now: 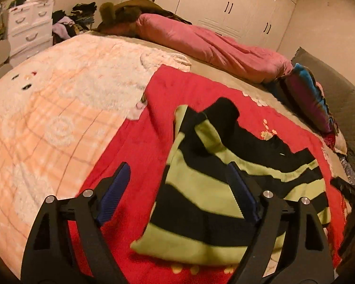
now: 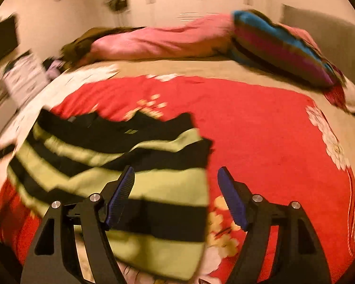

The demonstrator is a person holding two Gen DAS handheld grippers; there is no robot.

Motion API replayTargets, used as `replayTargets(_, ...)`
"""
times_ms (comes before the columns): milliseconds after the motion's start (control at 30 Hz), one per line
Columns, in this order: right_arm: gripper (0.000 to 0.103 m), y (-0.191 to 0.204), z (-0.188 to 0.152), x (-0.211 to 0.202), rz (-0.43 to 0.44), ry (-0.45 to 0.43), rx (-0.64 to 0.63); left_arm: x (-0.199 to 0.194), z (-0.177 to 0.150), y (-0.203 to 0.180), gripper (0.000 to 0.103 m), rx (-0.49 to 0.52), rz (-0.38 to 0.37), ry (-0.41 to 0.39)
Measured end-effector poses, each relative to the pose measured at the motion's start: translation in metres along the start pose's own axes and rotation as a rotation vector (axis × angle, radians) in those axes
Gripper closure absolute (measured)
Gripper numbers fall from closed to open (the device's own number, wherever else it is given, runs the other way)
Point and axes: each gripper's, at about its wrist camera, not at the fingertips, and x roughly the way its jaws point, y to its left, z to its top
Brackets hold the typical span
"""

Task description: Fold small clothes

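Blue-padded left hand-held gripper (image 1: 177, 177): jaws spread wide, empty. Blue-padded right hand-held gripper (image 2: 176, 177): likewise open, empty. Green-and-black striped knit garment (image 1: 213, 177): lying beneath and ahead of both, partly folded. Red floral fleece blanket (image 1: 135, 153): under garment. Pink quilt (image 1: 201, 40): far ahead on bed.

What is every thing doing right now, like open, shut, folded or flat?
left gripper: open, holding nothing
right gripper: open, holding nothing
striped shirt: partly folded, lying on the red blanket
red blanket: spread flat
pink quilt: bunched up
wardrobe: doors shut
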Motion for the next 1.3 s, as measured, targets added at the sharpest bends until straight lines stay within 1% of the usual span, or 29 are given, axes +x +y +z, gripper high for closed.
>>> replayTargets(100, 0.031, 0.015, -0.011, 0.005, 0.034, 0.038, -0.051, 0.012, 0.014, -0.006, 0.026, 0.028, 0.000, 0.021)
replayTargets(133, 0.025, 0.019, -0.012, 0.008, 0.038, 0.057, -0.060, 0.017, 0.020, -0.008, 0.024, 0.050, 0.002, 0.034)
replayTargets(167, 0.023, 0.022, -0.017, 0.015, 0.023, 0.100, -0.064, 0.022, 0.024, -0.010, 0.021, 0.067, -0.004, 0.049)
replayTargets(233, 0.022, 0.023, -0.028, 0.030, -0.008, 0.186, -0.027, 0.038, 0.031, -0.016, 0.020, 0.117, -0.001, 0.088)
replayTargets(300, 0.021, 0.017, -0.035, 0.034, 0.009, 0.207, 0.051, 0.048, 0.032, -0.022, 0.020, 0.163, 0.021, 0.105)
replayTargets(333, 0.021, 0.011, -0.039, 0.035, 0.028, 0.213, 0.114, 0.056, 0.031, -0.025, 0.020, 0.185, 0.031, 0.120)
replayTargets(400, 0.021, 0.006, -0.044, 0.034, 0.039, 0.212, 0.170, 0.064, 0.028, -0.033, 0.019, 0.236, 0.056, 0.121)
replayTargets(433, 0.021, 0.005, -0.046, 0.033, 0.034, 0.208, 0.178, 0.067, 0.024, -0.040, 0.018, 0.274, 0.066, 0.120)
replayTargets(500, 0.021, 0.009, -0.049, 0.032, 0.024, 0.209, 0.155, 0.068, 0.017, -0.051, 0.018, 0.338, 0.055, 0.114)
replayTargets(533, 0.021, 0.010, -0.050, 0.032, 0.021, 0.209, 0.146, 0.069, 0.013, -0.059, 0.024, 0.372, 0.046, 0.113)
replayTargets(567, 0.020, 0.010, -0.050, 0.032, 0.020, 0.210, 0.145, 0.069, 0.009, -0.065, 0.046, 0.397, 0.049, 0.114)
replayTargets(600, 0.019, 0.008, -0.050, 0.032, 0.023, 0.214, 0.153, 0.070, 0.008, -0.069, 0.063, 0.411, 0.044, 0.128)
replayTargets(633, 0.019, 0.007, -0.050, 0.035, 0.027, 0.219, 0.159, 0.070, 0.011, -0.070, 0.090, 0.406, 0.034, 0.134)
replayTargets(667, 0.019, 0.006, -0.050, 0.036, 0.028, 0.223, 0.170, 0.067, 0.016, -0.069, 0.100, 0.386, 0.025, 0.124)
replayTargets(767, 0.018, 0.005, -0.050, 0.037, 0.029, 0.228, 0.175, 0.053, 0.047, -0.049, 0.100, 0.224, -0.073, 0.077)
replayTargets(800, 0.013, 0.005, -0.051, 0.037, 0.019, 0.232, 0.168, 0.052, 0.056, -0.043, 0.099, 0.179, -0.082, 0.071)
replayTargets(833, 0.010, 0.005, -0.052, 0.039, 0.005, 0.243, 0.166, 0.053, 0.064, -0.039, 0.099, 0.155, -0.065, 0.062)
replayTargets(867, 0.010, 0.004, -0.055, 0.041, 0.003, 0.256, 0.177, 0.058, 0.068, -0.038, 0.096, 0.155, -0.045, 0.066)
replayTargets(900, 0.010, 0.001, -0.058, 0.041, 0.012, 0.258, 0.202, 0.068, 0.070, -0.036, 0.093, 0.161, -0.018, 0.092)
replayTargets(967, 0.010, 0.001, -0.058, 0.039, 0.010, 0.253, 0.205, 0.089, 0.067, -0.031, 0.076, 0.153, 0.026, 0.155)
replayTargets(1000, 0.010, 0.002, -0.058, 0.038, 0.006, 0.255, 0.196, 0.101, 0.062, -0.024, 0.073, 0.128, 0.040, 0.204)
replayTargets(1033, 0.010, 0.002, -0.058, 0.037, 0.004, 0.257, 0.190, 0.104, 0.057, -0.017, 0.068, 0.096, 0.030, 0.218)
replayTargets(1067, 0.010, 0.002, -0.058, 0.037, 0.005, 0.259, 0.189, 0.103, 0.055, -0.010, 0.061, 0.062, 0.011, 0.215)
replayTargets(1100, 0.010, 0.001, -0.058, 0.036, 0.007, 0.259, 0.190, 0.096, 0.053, -0.003, 0.058, 0.019, -0.010, 0.190)
replayTargets(1133, 0.010, 0.000, -0.057, 0.032, 0.008, 0.253, 0.193, 0.089, 0.052, 0.002, 0.051, -0.002, -0.019, 0.167)
replayTargets(1167, 0.010, -0.002, -0.056, 0.030, 0.008, 0.243, 0.193, 0.080, 0.050, 0.006, 0.046, -0.022, -0.029, 0.142)
replayTargets(1233, 0.010, -0.004, -0.052, 0.021, 0.020, 0.205, 0.190, 0.054, 0.044, 0.013, 0.043, -0.049, -0.066, 0.084)
replayTargets(1267, 0.010, -0.006, -0.051, 0.018, 0.026, 0.189, 0.190, 0.042, 0.040, 0.015, 0.038, -0.055, -0.078, 0.063)
replayTargets(1300, 0.010, -0.010, -0.049, 0.014, 0.033, 0.166, 0.192, 0.028, 0.034, 0.021, 0.035, -0.063, -0.098, 0.046)
